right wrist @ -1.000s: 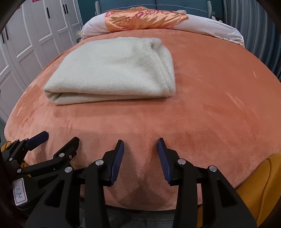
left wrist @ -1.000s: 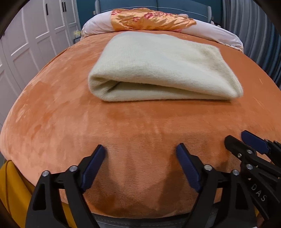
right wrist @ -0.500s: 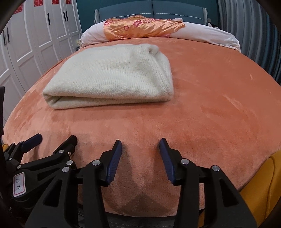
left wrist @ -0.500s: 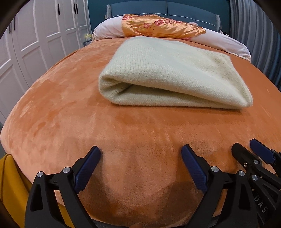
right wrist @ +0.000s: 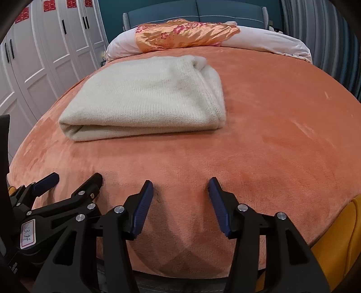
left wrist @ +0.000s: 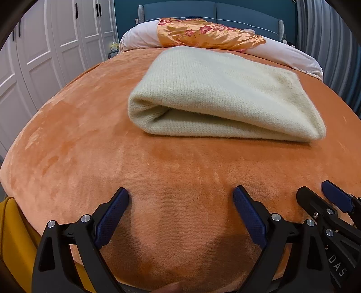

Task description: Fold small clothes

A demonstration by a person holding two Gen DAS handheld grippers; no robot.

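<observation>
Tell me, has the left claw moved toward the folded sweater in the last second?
Yes. The left claw has edged forward: the cream sweater and headboard both loom larger and nearer.

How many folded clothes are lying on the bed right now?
1. A cream knit sweater lies folded on the orange blanket, beyond the open left gripper and right gripper. Neither touches it. Anything behind the pillow would be hidden.

cream knit sweater (left wrist: pixel 216 94), orange blanket (left wrist: pixel 90 139), floral orange satin pillow (left wrist: pixel 203 31)

Folded sweater (left wrist: pixel 216 94) on blanket (left wrist: pixel 90 139), pillows (left wrist: pixel 209 31) behind
</observation>
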